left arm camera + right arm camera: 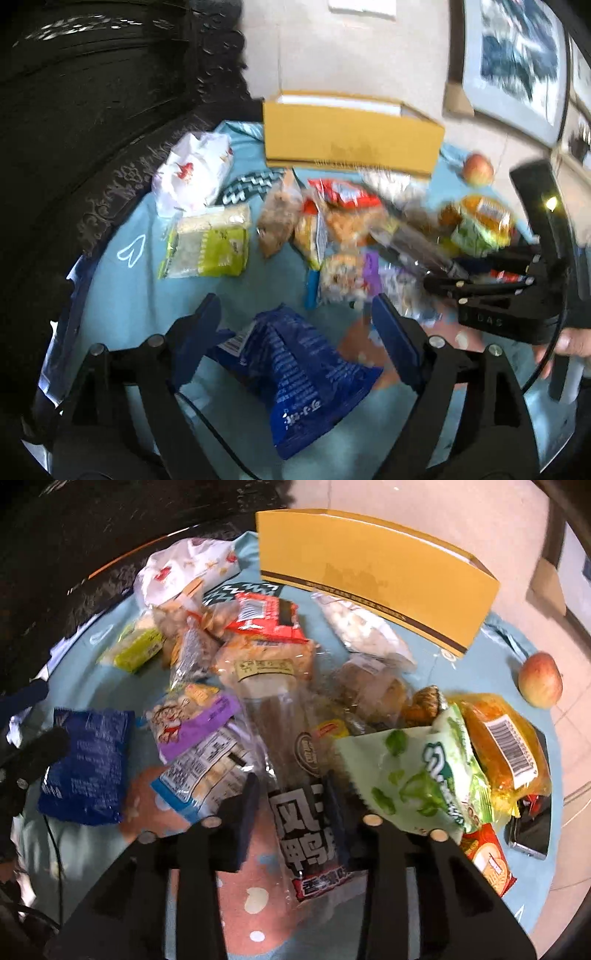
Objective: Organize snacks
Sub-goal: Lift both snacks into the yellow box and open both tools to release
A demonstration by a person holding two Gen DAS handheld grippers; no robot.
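The left wrist cam caught stuff the right one missed: a framed picture [517, 62] on the wall behind the yellow cardboard box [351, 136], plus the right gripper [443, 275] seen side-on, while the left gripper [295, 332] had its fingers spread wide with the blue snack packet [295, 376] lying loose between them, well in front of the box. The right wrist cam showed its own fingers pinching a clear packet of brown sticks [295, 775] with big Chinese characters (I could make out 风 and 鸭), sitting in front of the box in the snack pile [258, 657]. Only that view showed the barcode on the orange packet [506, 746] near the apple [541, 679]; other print was too blurry.
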